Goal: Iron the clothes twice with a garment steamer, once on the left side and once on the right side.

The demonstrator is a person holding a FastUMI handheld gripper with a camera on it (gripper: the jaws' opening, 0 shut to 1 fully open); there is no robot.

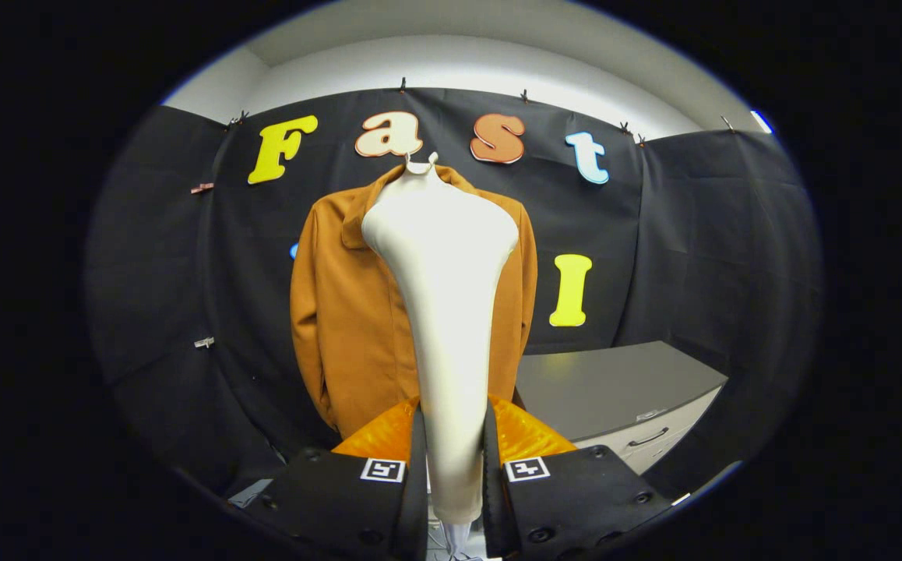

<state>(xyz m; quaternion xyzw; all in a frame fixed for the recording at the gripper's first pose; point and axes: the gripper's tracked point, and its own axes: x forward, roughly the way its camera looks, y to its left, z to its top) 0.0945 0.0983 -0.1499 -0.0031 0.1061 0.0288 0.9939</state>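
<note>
A brown jacket (342, 312) hangs against the black cloth wall (163, 312), beyond the fingers, with its collar at the top and its hem low, just above the orange parts of the gripper. Its left sleeve hangs free down the outer side, and bare cloth wall lies open to the left of it. The jacket's right edge shows as a narrow strip past the steamer.

The white garment steamer (443, 312) stands upright between the fingers and covers the middle of the jacket. Its broad head is at the top, near the collar, with a small hook at its tip; it narrows downward into a handle. How near the head is to the fabric cannot be told.

The gripper (455, 467) points forward at the jacket, level, with the fingers (416, 467) closed onto the handle from both sides, each black inner edge pressing against the white shaft. A square marker sits on each black finger block.

To the right, a dark-topped desk (614, 382) with a drawer handle on its pale front stands beside the jacket's lower right, its near corner close to the right finger. Open cloth wall rises above it.
</note>
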